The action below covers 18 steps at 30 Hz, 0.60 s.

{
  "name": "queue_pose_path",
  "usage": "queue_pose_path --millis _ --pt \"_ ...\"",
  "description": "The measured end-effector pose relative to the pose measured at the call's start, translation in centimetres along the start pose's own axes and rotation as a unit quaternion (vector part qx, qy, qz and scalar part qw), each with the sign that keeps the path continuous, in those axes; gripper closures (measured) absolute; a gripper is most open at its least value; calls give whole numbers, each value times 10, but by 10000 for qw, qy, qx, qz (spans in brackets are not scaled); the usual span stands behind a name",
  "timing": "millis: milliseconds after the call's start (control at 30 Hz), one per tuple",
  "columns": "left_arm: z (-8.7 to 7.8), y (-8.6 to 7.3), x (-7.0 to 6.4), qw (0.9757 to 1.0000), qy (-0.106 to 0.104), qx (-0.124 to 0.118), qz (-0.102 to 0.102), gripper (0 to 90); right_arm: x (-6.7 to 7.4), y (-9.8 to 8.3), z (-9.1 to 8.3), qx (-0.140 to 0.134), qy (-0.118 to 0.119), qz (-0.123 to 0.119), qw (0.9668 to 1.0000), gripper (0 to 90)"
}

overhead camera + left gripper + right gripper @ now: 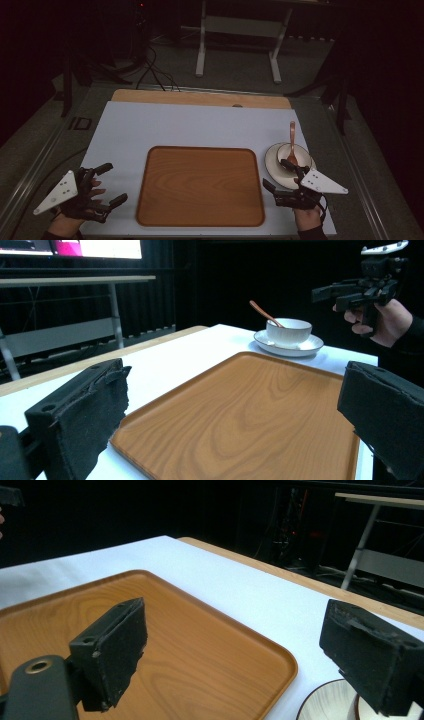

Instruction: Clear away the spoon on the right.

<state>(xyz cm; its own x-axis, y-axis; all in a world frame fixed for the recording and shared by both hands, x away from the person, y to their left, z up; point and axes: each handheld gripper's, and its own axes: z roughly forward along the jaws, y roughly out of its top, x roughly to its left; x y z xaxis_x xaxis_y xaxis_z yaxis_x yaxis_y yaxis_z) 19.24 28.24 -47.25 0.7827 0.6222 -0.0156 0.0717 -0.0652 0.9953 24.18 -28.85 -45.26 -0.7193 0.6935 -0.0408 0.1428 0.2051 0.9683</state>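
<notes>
A wooden tray (200,186) lies in the middle of the white table top (200,125). To its right a white bowl (295,152) stands on a saucer (272,162), with a wooden spoon (292,142) leaning in it. My left gripper (116,183) hovers off the tray's left edge, open and empty. Just off the tray's right edge, near the saucer's front, my right gripper (275,173) is open and empty too. The left gripper view looks across the tray (250,410) between wide jaws to the bowl (289,332) and the right gripper (345,292).
A bare wooden strip (200,97) runs along the table's far edge. Beyond it stand a white table frame (240,45) and floor cables (155,70) in a dark room. In the right gripper view, the saucer's rim (325,705) shows at the bottom beside the tray corner (280,665).
</notes>
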Motion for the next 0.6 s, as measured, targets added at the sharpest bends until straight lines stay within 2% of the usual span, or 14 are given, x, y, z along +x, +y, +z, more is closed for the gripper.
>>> queue_pose_path --millis 200,367,567,600 --pt "1 0 -1 10000 -18 13 5 0 2 0 2 184 50 -16 9998 110" --pt "-1 1 -1 10000 3 -68 -40 0 5 4 2 280 114 -18 9995 108" --pt "-1 1 -2 10000 12 -81 -55 0 19 26 2 339 369 -119 9987 108" --pt "-1 1 -2 10000 15 -80 -56 0 20 32 2 329 504 -69 9982 108"
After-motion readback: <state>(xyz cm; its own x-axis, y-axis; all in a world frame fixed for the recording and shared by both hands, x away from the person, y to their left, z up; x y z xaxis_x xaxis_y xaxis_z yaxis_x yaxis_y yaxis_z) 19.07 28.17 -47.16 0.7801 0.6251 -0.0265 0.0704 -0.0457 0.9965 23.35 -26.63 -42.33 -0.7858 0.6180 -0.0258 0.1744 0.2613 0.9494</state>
